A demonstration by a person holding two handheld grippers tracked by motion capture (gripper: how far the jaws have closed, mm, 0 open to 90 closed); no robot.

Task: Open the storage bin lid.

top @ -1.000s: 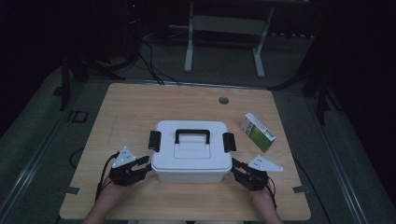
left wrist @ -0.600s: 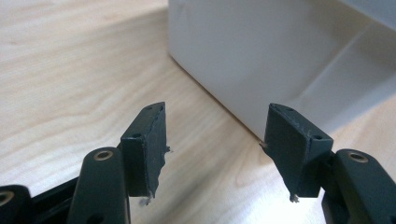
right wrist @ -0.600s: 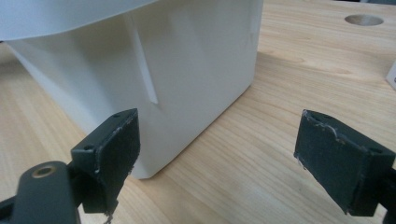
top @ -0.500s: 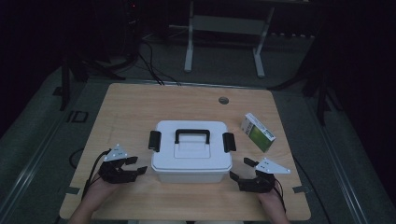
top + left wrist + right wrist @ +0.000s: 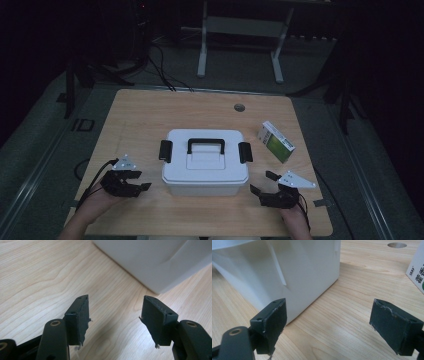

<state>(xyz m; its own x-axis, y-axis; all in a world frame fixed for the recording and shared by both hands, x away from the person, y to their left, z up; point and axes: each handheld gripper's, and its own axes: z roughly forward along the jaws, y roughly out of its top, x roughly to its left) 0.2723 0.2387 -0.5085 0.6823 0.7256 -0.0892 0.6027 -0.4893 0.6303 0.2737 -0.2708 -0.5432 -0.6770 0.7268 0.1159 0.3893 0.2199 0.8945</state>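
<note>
Nearby, a green carton (image 5: pixel 276 141) lies right of the white box (image 5: pixel 205 162)

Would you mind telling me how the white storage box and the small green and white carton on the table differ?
The white storage box is much larger than the small carton and sits mid-table, while the carton lies nearer the right edge. The box is plain white with a black handle and black side latches; the carton is white with a green printed face. The box sits square to the table; the carton lies turned at an angle. Both rest on the wooden table, untouched.
</note>
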